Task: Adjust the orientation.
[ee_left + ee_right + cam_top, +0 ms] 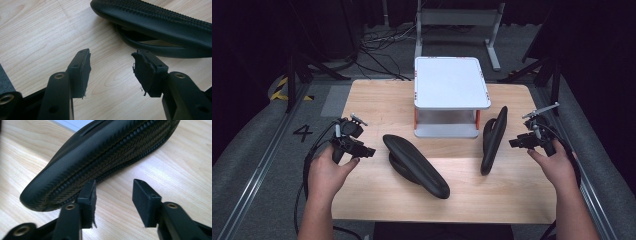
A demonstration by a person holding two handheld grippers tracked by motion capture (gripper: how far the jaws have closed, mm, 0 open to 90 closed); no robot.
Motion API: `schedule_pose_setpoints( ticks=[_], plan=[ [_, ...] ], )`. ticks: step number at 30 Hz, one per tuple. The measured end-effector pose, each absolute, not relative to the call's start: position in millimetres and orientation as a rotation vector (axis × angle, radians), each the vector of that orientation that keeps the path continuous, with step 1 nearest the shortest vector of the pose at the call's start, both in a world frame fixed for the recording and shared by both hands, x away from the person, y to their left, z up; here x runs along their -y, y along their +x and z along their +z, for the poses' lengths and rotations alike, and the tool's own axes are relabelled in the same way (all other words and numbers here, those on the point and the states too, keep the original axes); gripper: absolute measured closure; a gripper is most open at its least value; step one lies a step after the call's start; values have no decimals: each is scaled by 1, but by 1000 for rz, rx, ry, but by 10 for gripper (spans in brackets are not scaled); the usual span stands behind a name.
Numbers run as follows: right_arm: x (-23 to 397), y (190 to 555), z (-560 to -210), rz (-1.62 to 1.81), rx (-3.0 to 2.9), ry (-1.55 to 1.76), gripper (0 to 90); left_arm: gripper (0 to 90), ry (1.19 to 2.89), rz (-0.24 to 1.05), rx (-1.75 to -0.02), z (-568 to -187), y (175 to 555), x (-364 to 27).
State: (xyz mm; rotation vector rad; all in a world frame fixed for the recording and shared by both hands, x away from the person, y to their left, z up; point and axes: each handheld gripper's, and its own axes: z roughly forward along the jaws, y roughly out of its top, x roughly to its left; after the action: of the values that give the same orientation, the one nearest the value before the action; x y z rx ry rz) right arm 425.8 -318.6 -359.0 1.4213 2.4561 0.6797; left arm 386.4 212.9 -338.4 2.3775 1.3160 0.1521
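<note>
2 black slippers [416,165] lie on the table [367,100] before a white stand [451,82], both grippers' jaws wide and empty; light, flexible rubber, probably best pinched at the sole edge.

A white two-tier plastic stand [452,95] is set at the back middle of the light wooden surface [377,100]. One black rubber-soled shoe [416,165] lies before it leftward, another [493,139] just right.

White stand [452,82] at table [377,97] rear (cables [379,42] on floor beyond).
</note>
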Motion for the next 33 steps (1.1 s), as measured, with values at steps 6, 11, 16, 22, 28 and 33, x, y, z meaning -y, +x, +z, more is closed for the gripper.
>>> schedule_pose_setpoints(
  ticks=[6,11,16,22,28,33],
  plan=[
    [312,420,-359,666,-2436,1399,499,439,2381,151,-1304,-339,387,-209],
    [304,417,-357,684,-2448,1354,515,431,2384,144,-1311,-343,385,-212],
    [297,417,-357,794,-2470,1383,523,429,2377,152,-1328,-343,379,-217],
    [274,416,-354,839,-2526,1311,513,419,2364,141,-1309,-343,371,-221],
    [241,409,-356,842,-2609,1187,502,418,2438,95,-1247,-351,370,-210],
    [226,404,-357,846,-2655,1147,485,419,2472,65,-1232,-363,375,-202]
  ],
)
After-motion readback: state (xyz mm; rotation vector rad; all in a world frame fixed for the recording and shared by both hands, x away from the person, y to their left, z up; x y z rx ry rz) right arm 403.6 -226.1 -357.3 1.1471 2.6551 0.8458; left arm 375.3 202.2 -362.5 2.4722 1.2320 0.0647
